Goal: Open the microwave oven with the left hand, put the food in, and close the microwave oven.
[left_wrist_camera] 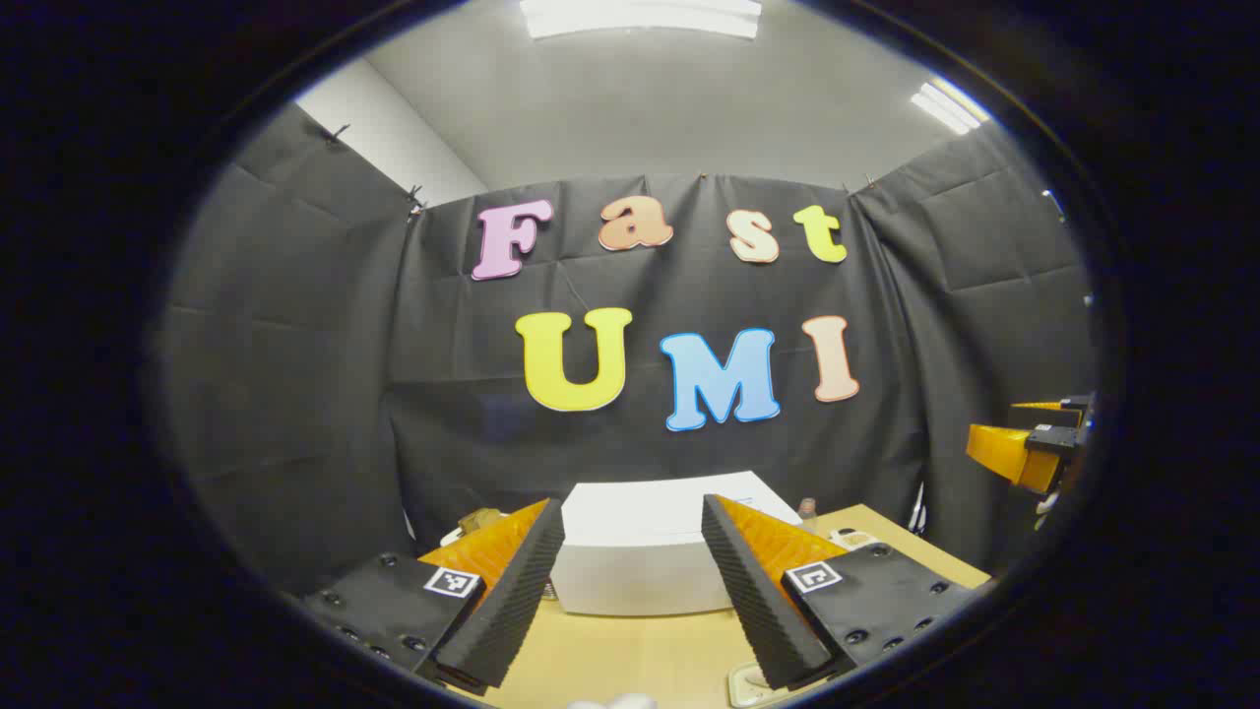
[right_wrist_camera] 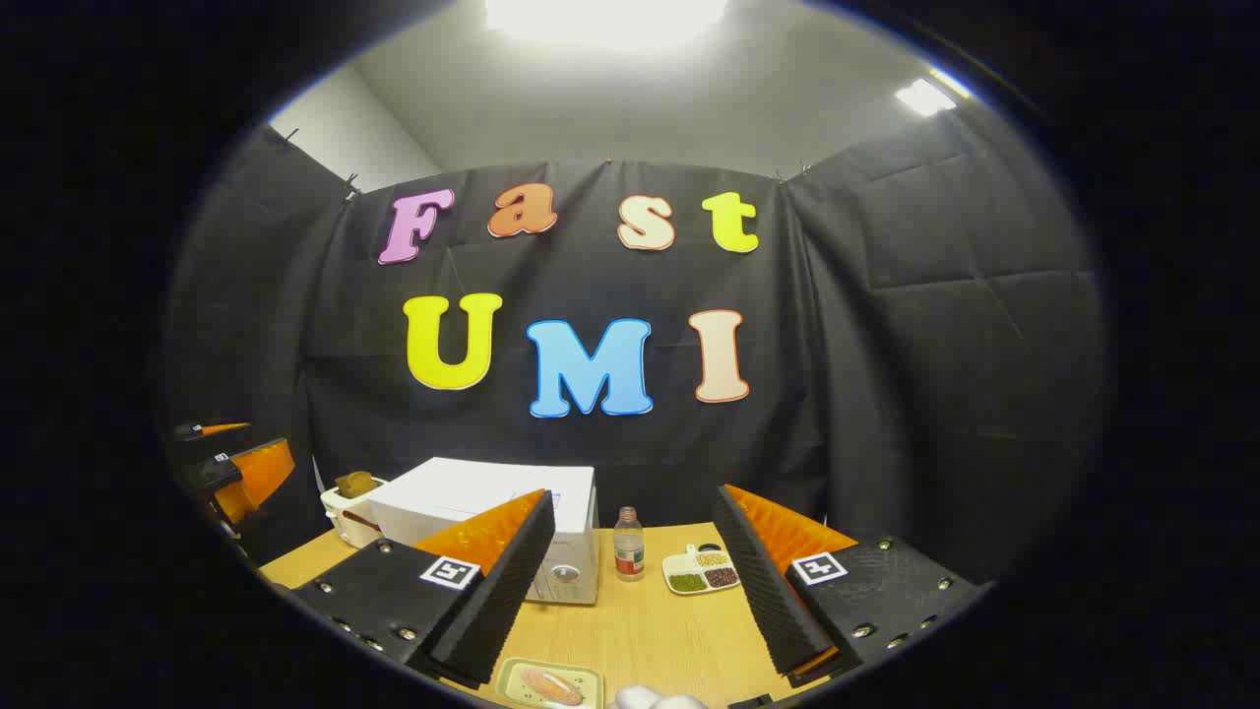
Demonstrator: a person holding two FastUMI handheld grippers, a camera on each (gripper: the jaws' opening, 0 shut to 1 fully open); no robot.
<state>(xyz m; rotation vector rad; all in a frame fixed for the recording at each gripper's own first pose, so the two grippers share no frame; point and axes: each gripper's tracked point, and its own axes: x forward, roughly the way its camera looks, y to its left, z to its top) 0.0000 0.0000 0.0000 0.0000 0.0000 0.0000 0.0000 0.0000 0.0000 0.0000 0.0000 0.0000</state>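
A white microwave oven [left_wrist_camera: 645, 551] stands on the wooden table [left_wrist_camera: 630, 650] with its door closed. It sits straight ahead of my left gripper [left_wrist_camera: 630, 591], which hangs open above the table with nothing between its fingers. In the right gripper view the microwave oven [right_wrist_camera: 492, 512] is at the left, its dial facing me. My right gripper [right_wrist_camera: 630, 581] is open too. Below it, at the near edge, lies a small plate of food [right_wrist_camera: 549, 684]. The left gripper [right_wrist_camera: 231, 473] shows at the far left, and the right gripper [left_wrist_camera: 1029, 448] at the far right.
A small bottle [right_wrist_camera: 628, 544] and a divided dish of beans [right_wrist_camera: 701, 571] stand right of the microwave. A white container [right_wrist_camera: 345, 512] with a brown item sits behind its left side. A plate's rim [left_wrist_camera: 753, 681] peeks in at the bottom of the left gripper view.
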